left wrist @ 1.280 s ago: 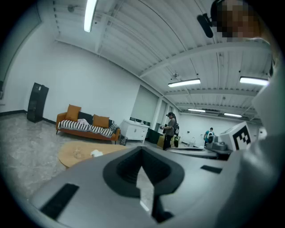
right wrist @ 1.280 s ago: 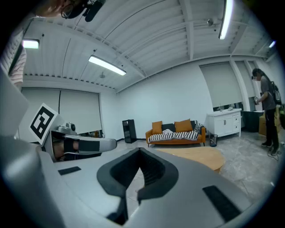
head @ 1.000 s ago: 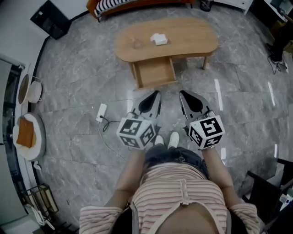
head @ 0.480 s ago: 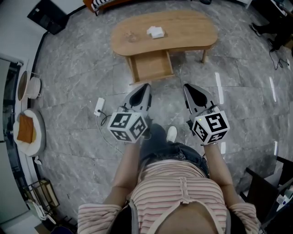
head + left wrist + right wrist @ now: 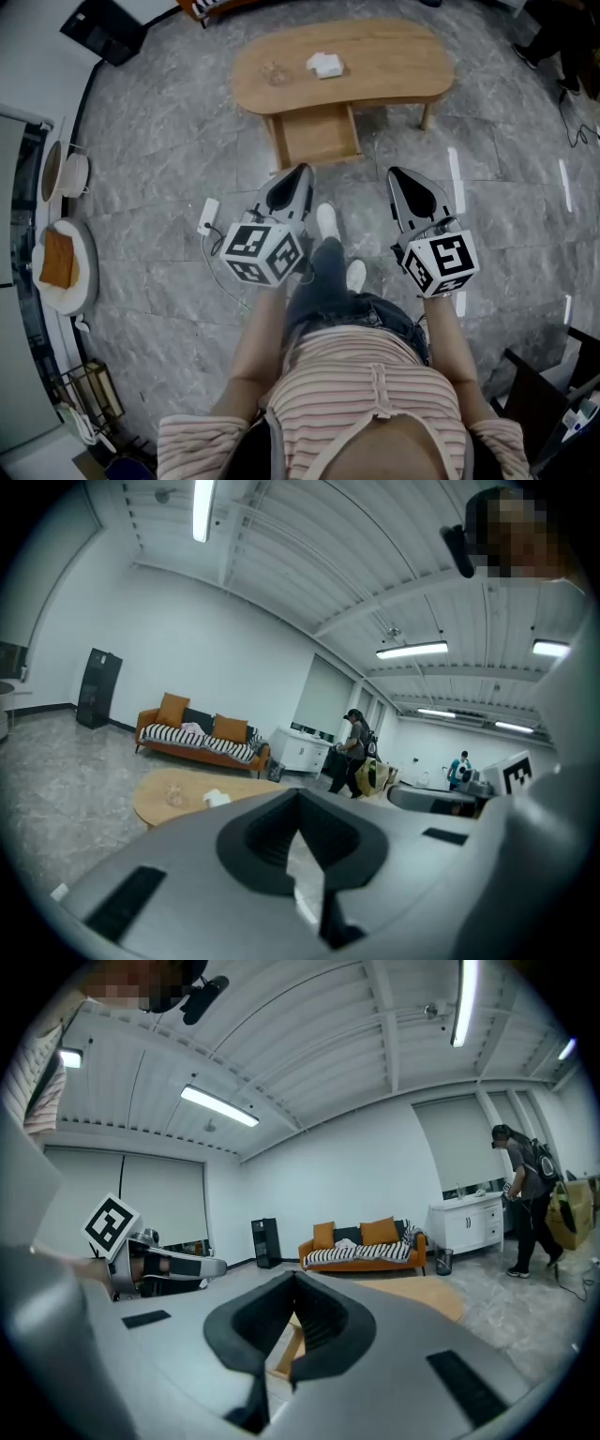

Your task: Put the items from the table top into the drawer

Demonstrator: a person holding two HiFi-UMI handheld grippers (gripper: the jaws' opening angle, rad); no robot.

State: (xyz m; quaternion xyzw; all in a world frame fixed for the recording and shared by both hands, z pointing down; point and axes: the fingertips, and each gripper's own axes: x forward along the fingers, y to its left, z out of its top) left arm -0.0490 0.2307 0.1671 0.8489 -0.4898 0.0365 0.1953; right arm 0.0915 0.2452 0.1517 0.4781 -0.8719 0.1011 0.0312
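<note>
The left claw (image 5: 298, 178) and the right claw (image 5: 401, 183) are held side by side in front of the person, well short of the wooden surface (image 5: 394, 75), with both pointed toward it. In the left gripper view the left claw (image 5: 300, 797) is seen with its jaws brought together and nothing is gripped between them. In the right gripper view the right claw (image 5: 295, 1283) is likewise seen closed and empty. Two things are left on the surface: a white object (image 5: 325, 65) near its middle and a small clear object (image 5: 273, 72) just to the left of it, the two lying near each other but apart. What the clear object is cannot be made out. The drawer (image 5: 319, 141) beneath the surface is pulled out toward the person, and its wooden bottom is exposed. A grey stone floor (image 5: 150, 141) is seen all around, and a white plug block (image 5: 207, 217) with a cable is lying on it to the left of the left claw. A white shoe (image 5: 326, 221) is planted on the floor between the two claws. An orange sofa (image 5: 197, 742) with striped cushions is seen against the far wall beyond the surface.
</note>
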